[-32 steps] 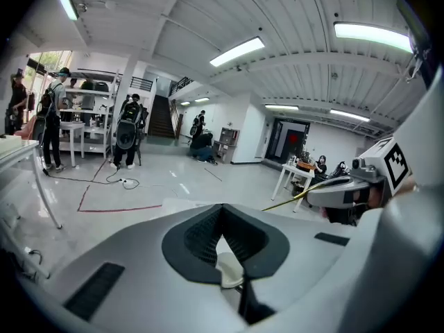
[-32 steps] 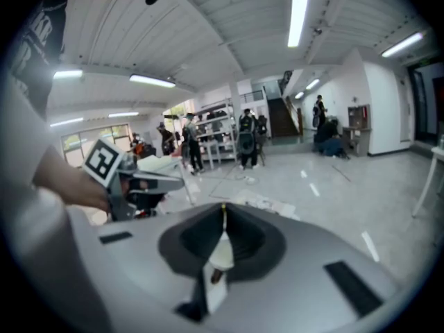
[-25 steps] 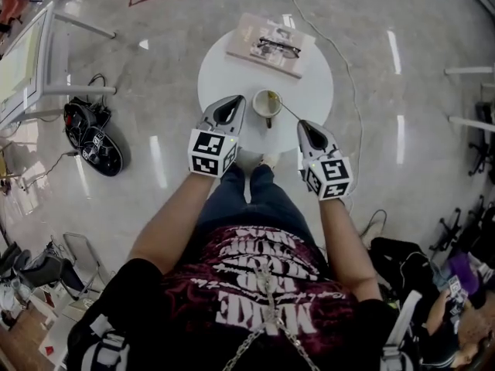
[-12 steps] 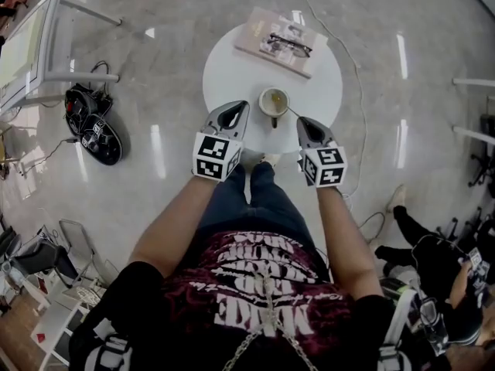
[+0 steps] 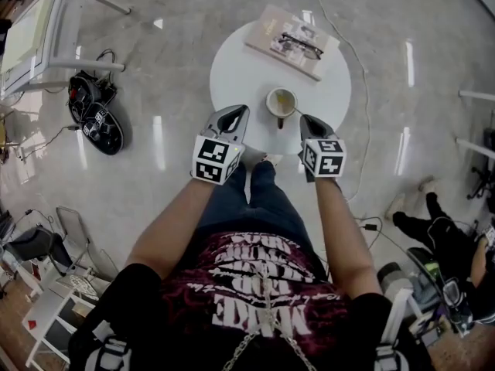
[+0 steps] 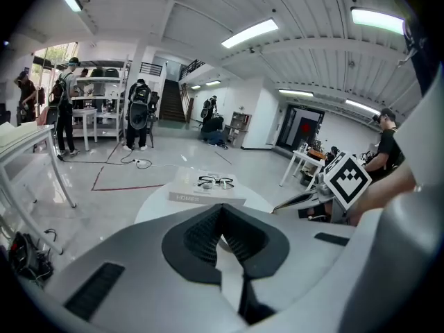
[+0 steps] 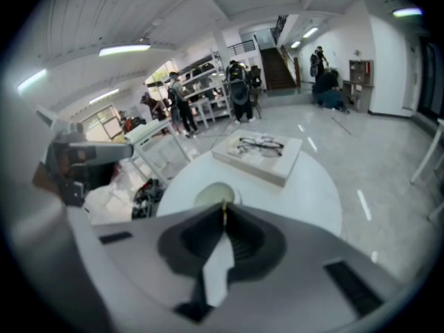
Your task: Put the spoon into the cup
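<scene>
Two grippers sit low over my round white worktop (image 5: 240, 76), one on each side of the cup (image 5: 281, 101). On my right gripper (image 5: 307, 119) the jaws are clamped on the thin handle of the spoon (image 5: 297, 113). In the right gripper view, the handle shows as a pale yellow sliver pinched right at the tips, with the cup's rim just beyond them. From the head view, the spoon runs as a fine slanted line from those tips up to the cup's near right edge. Its far end is at or over the rim, and I cannot tell how deep it sits inside. The cup stands upright near the worktop's front edge, its inside yellowish.

My left gripper (image 5: 236, 110) hangs just left of the cup without touching it. Its jaws are together, with nothing between them.

At the far side of the worktop lies a flat book (image 5: 288, 46), well apart from the cup. A pair of dark-framed glasses (image 5: 302, 45) rests on its cover.
</scene>
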Demonstrator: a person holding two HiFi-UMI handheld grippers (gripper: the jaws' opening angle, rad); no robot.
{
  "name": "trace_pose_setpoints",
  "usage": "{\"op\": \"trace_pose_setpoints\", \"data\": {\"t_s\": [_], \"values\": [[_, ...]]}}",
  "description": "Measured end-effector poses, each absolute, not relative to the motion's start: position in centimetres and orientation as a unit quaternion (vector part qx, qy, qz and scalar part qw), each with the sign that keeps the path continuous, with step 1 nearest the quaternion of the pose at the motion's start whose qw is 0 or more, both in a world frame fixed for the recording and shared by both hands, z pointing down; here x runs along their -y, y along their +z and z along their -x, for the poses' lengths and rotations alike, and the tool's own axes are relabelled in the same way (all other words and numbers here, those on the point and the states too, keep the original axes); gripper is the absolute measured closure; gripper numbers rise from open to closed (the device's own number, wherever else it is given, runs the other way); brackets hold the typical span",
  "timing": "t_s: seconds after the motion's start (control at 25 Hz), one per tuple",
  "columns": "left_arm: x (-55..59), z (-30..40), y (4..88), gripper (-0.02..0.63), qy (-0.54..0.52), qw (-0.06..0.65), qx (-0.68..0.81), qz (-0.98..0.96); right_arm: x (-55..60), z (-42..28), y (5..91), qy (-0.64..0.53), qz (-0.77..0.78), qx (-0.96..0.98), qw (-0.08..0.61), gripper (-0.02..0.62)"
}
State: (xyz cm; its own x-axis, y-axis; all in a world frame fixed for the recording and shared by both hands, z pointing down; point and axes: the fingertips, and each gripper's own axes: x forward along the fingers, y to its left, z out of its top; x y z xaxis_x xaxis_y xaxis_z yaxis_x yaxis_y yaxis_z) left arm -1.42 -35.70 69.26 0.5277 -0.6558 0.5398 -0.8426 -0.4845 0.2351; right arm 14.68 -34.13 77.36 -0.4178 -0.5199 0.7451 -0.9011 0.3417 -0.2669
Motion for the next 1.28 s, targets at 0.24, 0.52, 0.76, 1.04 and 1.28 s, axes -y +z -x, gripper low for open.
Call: {"op": "trace_pose_setpoints", "data": {"t_s": [0.24, 0.52, 0.76, 1.04, 1.28], "values": [[35.6, 2.2, 69.0, 0.578, 0.198, 0.239, 0.447, -0.839, 34.3, -14.2, 78.6, 0.355, -0.454, 0.765, 0.287, 0.559], [35.6, 3.6, 67.4, 0.578, 0.203, 0.229, 0.445, -0.842, 33.9, -13.7, 77.9, 0.348, -0.453, 0.772, 0.277, 0.52], [35.7, 3.8, 66.0, 0.578, 0.203, 0.217, 0.438, -0.848, 33.6, -14.4, 77.3, 0.33, -0.457, 0.772, 0.293, 0.421], [36.3, 4.2, 62.3, 0.578, 0.185, 0.195, 0.429, -0.862, 33.1, -16.3, 72.5, 0.275, -0.484, 0.774, 0.303, 0.392], [38.3, 3.6, 53.4, 0.578, 0.102, 0.16, 0.431, -0.882, 33.9, -16.2, 58.4, 0.151, -0.523, 0.817, 0.191, 0.393]]}}
